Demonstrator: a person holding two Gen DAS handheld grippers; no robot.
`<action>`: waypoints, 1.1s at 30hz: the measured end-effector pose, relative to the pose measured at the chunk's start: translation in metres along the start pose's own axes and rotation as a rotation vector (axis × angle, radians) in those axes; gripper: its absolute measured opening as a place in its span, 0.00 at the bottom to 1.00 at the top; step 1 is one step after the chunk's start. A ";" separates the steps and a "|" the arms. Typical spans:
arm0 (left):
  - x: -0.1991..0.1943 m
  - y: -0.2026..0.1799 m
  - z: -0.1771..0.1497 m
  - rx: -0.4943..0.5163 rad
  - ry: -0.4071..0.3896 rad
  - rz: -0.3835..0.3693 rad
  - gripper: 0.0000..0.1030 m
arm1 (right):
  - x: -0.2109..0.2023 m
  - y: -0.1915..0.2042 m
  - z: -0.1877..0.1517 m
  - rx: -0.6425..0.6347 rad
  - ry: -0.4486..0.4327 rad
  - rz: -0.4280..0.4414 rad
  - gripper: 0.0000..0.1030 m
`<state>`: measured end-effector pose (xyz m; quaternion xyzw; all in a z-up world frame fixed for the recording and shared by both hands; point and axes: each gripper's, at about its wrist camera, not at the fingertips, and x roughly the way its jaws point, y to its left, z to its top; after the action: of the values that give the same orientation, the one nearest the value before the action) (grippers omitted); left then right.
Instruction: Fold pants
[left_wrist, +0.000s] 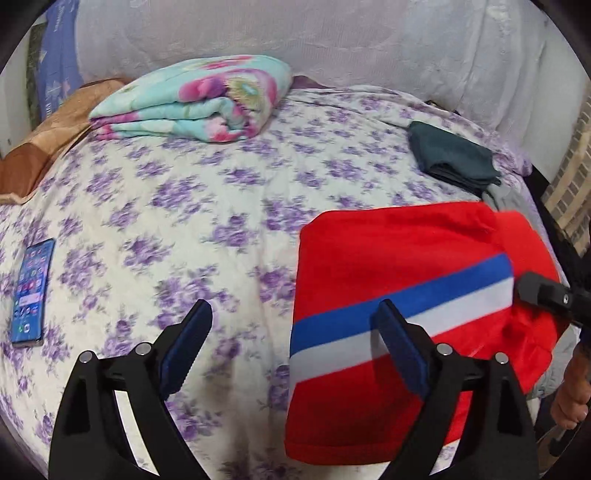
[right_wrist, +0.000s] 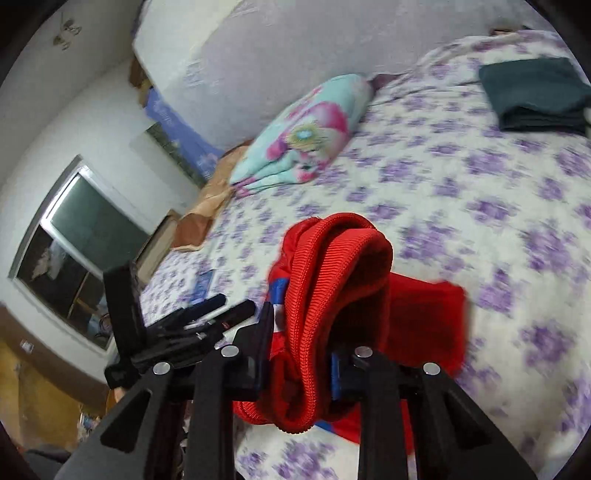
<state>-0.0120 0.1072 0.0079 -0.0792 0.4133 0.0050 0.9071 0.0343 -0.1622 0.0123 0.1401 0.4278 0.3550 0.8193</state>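
The red pants (left_wrist: 399, 295), with a blue and a white stripe, lie folded on the floral bedsheet (left_wrist: 192, 206) at the right. My left gripper (left_wrist: 295, 332) is open and empty, hovering above the sheet with its right finger (left_wrist: 399, 347) over the pants' left edge. My right gripper (right_wrist: 301, 354) is shut on the bunched ribbed waistband of the red pants (right_wrist: 332, 295) and holds it lifted off the bed. The right gripper also shows in the left wrist view (left_wrist: 550, 297) at the pants' right edge. The left gripper shows in the right wrist view (right_wrist: 207, 317).
A folded floral blanket (left_wrist: 192, 99) lies at the far side of the bed. A folded dark green garment (left_wrist: 454, 157) lies at the far right. A phone (left_wrist: 31, 291) lies on the sheet at the left. A brown pillow (left_wrist: 48, 147) sits at the far left. A window (right_wrist: 81, 251) is in the wall.
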 end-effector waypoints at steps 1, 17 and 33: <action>0.007 -0.004 0.000 0.012 0.017 0.012 0.85 | 0.002 -0.010 -0.004 0.015 0.009 -0.046 0.25; 0.044 -0.004 0.009 0.030 0.121 0.107 0.93 | 0.005 -0.045 0.005 -0.027 -0.062 -0.304 0.66; 0.105 0.008 0.034 -0.014 0.224 0.128 0.96 | 0.080 -0.041 0.018 -0.143 0.134 -0.323 0.03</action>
<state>0.0815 0.1138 -0.0499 -0.0591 0.5161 0.0568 0.8526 0.0985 -0.1334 -0.0467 -0.0129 0.4723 0.2568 0.8431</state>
